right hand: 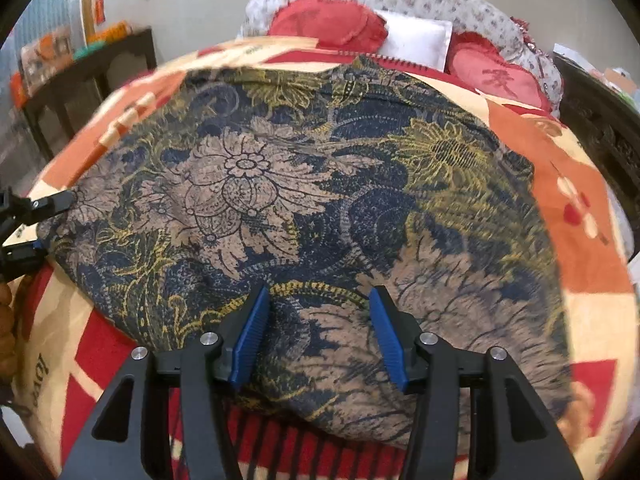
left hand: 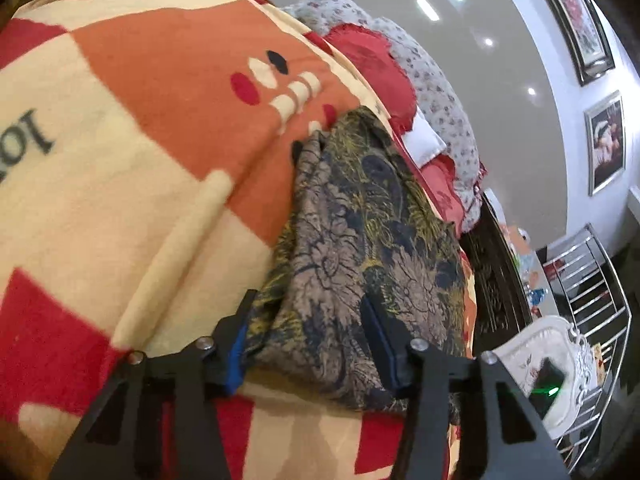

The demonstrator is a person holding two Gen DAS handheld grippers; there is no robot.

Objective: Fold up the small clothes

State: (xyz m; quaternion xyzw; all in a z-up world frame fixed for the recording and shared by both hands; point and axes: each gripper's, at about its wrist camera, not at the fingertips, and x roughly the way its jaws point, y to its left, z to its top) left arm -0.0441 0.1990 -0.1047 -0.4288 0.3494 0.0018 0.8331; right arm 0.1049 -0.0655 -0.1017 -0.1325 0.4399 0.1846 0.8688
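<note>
A dark floral garment [right hand: 304,200], navy, tan and yellow, lies spread on the red, orange and cream blanket [right hand: 592,248]. My right gripper [right hand: 316,312] is open just above the garment's near edge, with nothing between its blue pads. In the left wrist view the garment [left hand: 360,240] looks folded in layers. My left gripper [left hand: 308,320] is open, its fingers straddling the garment's left side edge. The left gripper also shows at the far left of the right wrist view [right hand: 36,224], open at that edge.
Red cushions [right hand: 328,20] and a white pillow [right hand: 416,40] lie at the bed's head against a floral headboard. A dark wooden cabinet [right hand: 80,84] stands at the left. A dark bedside unit [left hand: 496,272], a white ornate chair [left hand: 552,360] and a metal rack [left hand: 592,280] stand at the right.
</note>
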